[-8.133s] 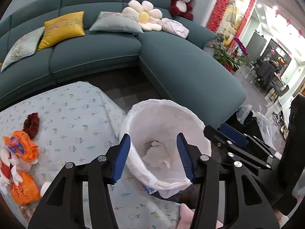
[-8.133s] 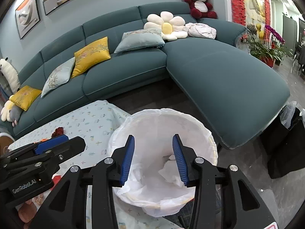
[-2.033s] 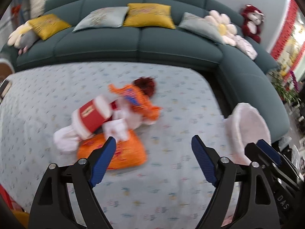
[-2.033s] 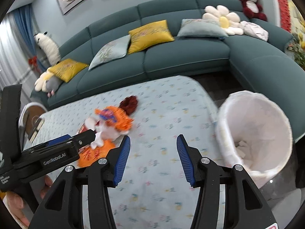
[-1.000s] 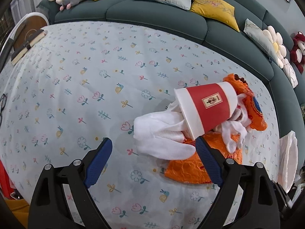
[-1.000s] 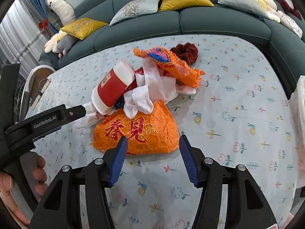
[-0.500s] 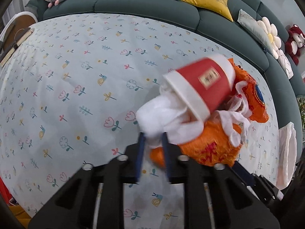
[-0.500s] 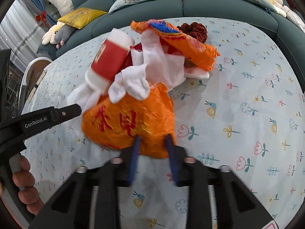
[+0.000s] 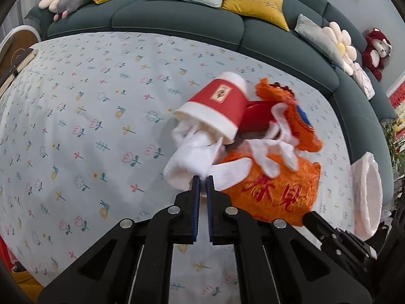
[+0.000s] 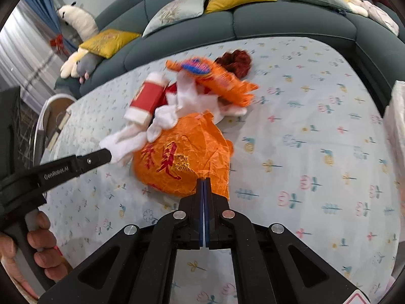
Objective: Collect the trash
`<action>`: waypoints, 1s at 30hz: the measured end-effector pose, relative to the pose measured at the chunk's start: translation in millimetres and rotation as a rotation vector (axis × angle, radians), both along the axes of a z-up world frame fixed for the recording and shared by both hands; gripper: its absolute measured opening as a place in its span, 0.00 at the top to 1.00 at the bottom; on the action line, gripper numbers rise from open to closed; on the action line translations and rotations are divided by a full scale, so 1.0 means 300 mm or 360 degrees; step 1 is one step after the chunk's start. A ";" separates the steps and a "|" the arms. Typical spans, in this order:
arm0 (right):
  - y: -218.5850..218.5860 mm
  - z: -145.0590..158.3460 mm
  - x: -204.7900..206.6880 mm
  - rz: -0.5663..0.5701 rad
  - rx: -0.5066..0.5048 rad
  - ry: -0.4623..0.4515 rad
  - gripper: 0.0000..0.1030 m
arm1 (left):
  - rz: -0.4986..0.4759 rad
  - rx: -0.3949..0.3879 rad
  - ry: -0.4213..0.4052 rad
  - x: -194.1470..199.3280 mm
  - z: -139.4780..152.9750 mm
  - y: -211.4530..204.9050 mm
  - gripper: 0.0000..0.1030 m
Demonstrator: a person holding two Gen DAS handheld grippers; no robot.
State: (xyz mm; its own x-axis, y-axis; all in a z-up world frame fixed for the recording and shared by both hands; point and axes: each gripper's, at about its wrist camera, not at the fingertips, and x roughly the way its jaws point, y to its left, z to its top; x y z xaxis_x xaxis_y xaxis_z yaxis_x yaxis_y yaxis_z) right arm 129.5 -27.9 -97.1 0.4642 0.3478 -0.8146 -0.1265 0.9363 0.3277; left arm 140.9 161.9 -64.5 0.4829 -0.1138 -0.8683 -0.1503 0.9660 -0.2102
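**Both claws clamp onto the trash pile**

A second ago both claws stood wide open above the pile, with nothing between their jaws. We now see the left gripper (image 9: 201, 187) pinched on a fold of the white tissue (image 9: 188, 162) that spills from the mouth of the red paper cup (image 9: 217, 106), its jaws nearly together with the paper caught between them. The right gripper (image 10: 203, 190) has its pads pressed flat together on the near edge of the crumpled orange bag (image 10: 182, 157).

The pile lies on the flowered tablecloth (image 9: 76, 101), in front of the green sofa (image 9: 177, 22). An orange snack wrapper (image 10: 217, 78) lies across its far side, touching a dark red tuft (image 10: 236, 59); we cannot tell what that tuft is. In the right wrist view the cup tips up off the cloth, which suggests the tissue is dragging it along.

We read this as the end of the grasp step: two pieces are secured at once. What remains is to carry them to the white-lined bin (image 9: 367, 195) at the table's right edge. The tissue grip is thin, so the cup may slide free on the way.
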 end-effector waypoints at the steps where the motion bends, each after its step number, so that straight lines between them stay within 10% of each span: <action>1: -0.014 0.011 -0.008 -0.0016 -0.0002 -0.0014 0.99 | -0.0009 -0.0003 -0.0002 0.000 0.005 -0.007 0.95; 22: -0.468 0.252 -0.131 -0.0423 -0.0024 -0.0230 0.98 | -0.0395 -0.0093 -0.0163 -0.077 0.188 -0.331 0.99; 27: -0.490 0.151 -0.115 -0.0434 0.0008 -0.0103 0.61 | -0.0426 -0.0076 -0.0165 -0.083 0.187 -0.364 0.99; 30: -0.478 0.091 -0.101 -0.0421 0.0022 -0.0042 0.57 | -0.0428 -0.0072 -0.0135 -0.078 0.161 -0.364 0.99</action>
State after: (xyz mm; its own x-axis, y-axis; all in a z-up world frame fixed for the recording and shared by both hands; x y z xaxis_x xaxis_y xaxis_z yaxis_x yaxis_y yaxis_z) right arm 99.3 -171.4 -69.8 0.5617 0.2226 -0.7968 0.1133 0.9333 0.3407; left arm 117.6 52.7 -16.2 0.5011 -0.2856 -0.8169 0.1300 0.9581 -0.2552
